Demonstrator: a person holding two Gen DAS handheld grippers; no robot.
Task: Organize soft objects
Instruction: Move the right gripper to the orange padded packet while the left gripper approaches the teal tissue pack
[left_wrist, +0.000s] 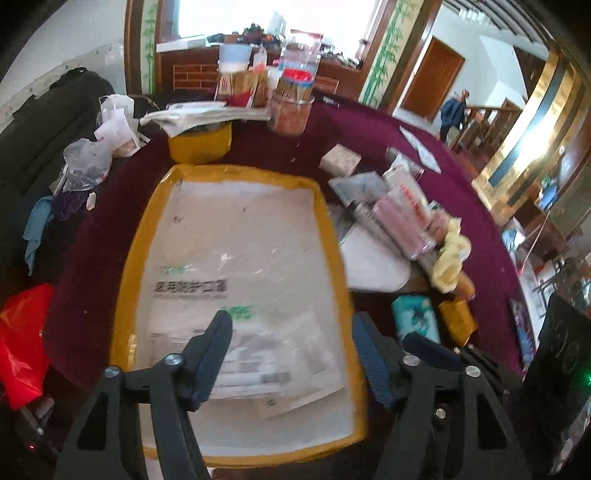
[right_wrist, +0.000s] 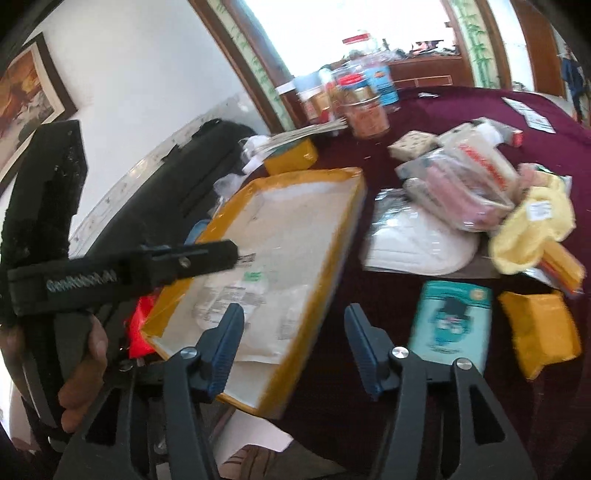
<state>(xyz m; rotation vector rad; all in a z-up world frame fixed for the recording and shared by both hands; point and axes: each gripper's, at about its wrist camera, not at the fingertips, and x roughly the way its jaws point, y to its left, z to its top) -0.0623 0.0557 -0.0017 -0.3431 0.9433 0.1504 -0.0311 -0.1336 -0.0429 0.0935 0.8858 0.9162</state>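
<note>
A yellow-rimmed tray (left_wrist: 129, 258) (right_wrist: 334, 254) lies on the maroon tablecloth, with a clear flat pack of printed white sheets (left_wrist: 236, 266) (right_wrist: 258, 295) inside it. My left gripper (left_wrist: 291, 321) is open over the tray's near end, nothing between its fingers. My right gripper (right_wrist: 293, 310) is open above the tray's right rim, also empty. Right of the tray lies a heap: bagged pink rolls (left_wrist: 402, 225) (right_wrist: 461, 192), a yellow cloth (left_wrist: 452, 254) (right_wrist: 532, 229), a white padded piece (left_wrist: 373, 262) (right_wrist: 421, 243), a teal packet (left_wrist: 415, 321) (right_wrist: 450, 321) and a yellow packet (right_wrist: 543, 332).
Jars and packets (left_wrist: 291, 107) crowd the table's far edge beside a yellow box (left_wrist: 199, 144). A small patterned box (left_wrist: 340, 158) sits behind the heap. Plastic bags (left_wrist: 88, 162) and a red bag (left_wrist: 22, 339) lie to the left. A hand (right_wrist: 85, 358) holds the left tool.
</note>
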